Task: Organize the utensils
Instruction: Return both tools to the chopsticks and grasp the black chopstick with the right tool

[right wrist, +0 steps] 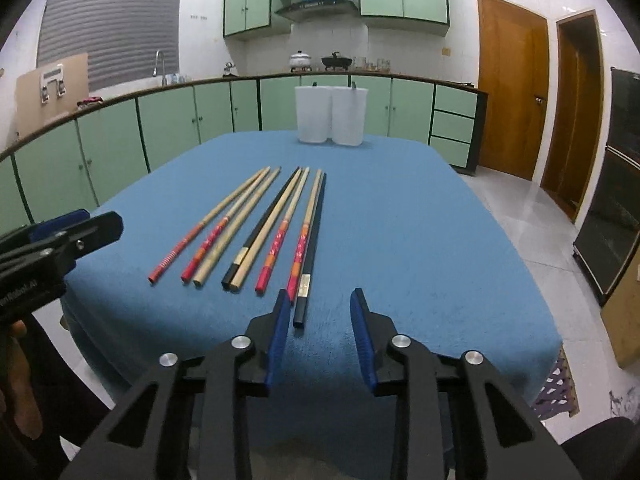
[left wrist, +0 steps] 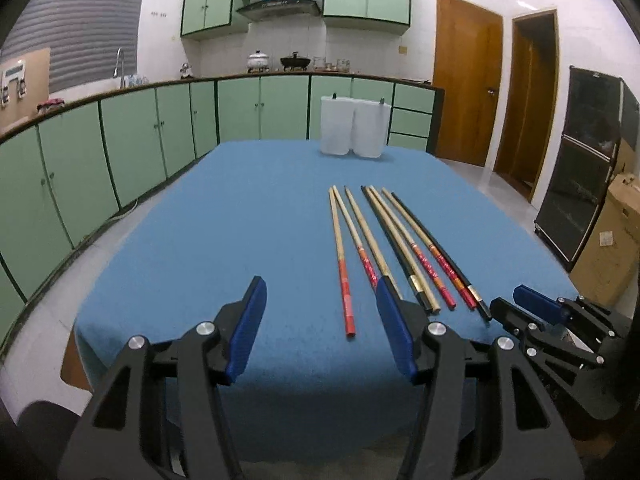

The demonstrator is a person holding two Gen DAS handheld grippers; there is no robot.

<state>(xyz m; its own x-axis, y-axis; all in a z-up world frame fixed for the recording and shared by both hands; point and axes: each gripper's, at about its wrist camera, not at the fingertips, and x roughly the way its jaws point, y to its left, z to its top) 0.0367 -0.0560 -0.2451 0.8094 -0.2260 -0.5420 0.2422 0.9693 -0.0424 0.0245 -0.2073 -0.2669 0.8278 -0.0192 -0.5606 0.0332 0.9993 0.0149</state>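
Note:
Several chopsticks lie side by side on the blue tablecloth, some wooden with red ends, some black; they also show in the right wrist view. Two white holders stand at the far table edge, also in the right wrist view. My left gripper is open and empty, hovering near the front edge left of the chopsticks' near ends. My right gripper is open and empty, just behind the black chopstick's near end; it shows in the left wrist view.
The table is covered in blue cloth. Green kitchen cabinets curve along the left and back. Wooden doors and a dark cabinet stand on the right. A cardboard box sits by the table's right side.

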